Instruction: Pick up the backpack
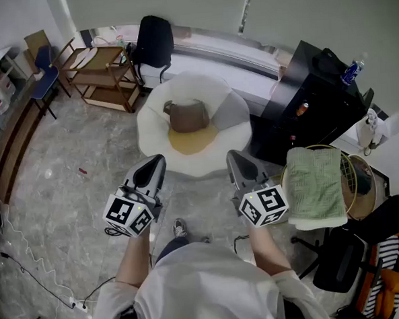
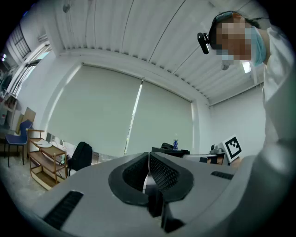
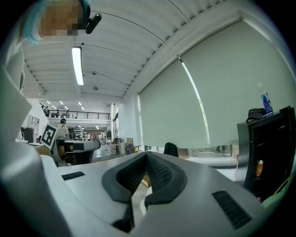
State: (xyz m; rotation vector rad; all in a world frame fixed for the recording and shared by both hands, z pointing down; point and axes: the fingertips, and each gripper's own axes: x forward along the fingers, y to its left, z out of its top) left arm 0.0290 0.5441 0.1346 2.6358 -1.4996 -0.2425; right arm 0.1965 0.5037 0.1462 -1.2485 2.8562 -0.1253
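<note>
A brown backpack [image 1: 187, 116] lies on a white, egg-shaped floor cushion [image 1: 157, 134] with a yellow centre, straight ahead of me. A black bag [image 1: 154, 40] stands farther back by the window ledge, and the left gripper view catches the black bag [image 2: 81, 157] too. My left gripper [image 1: 154, 165] and right gripper [image 1: 233, 159] are held level side by side, short of the cushion's near edge. Both are shut with nothing between the jaws. In the gripper views the left gripper [image 2: 148, 159] and right gripper [image 3: 145, 159] point at the blinds.
A wooden shelf rack [image 1: 103, 74] and a blue chair [image 1: 44, 70] stand at the back left. A black cabinet [image 1: 310, 95] with a blue bottle [image 1: 353, 68] is on the right. A green towel [image 1: 314, 182] drapes over a round basket. Cables [image 1: 31, 273] trail on the floor.
</note>
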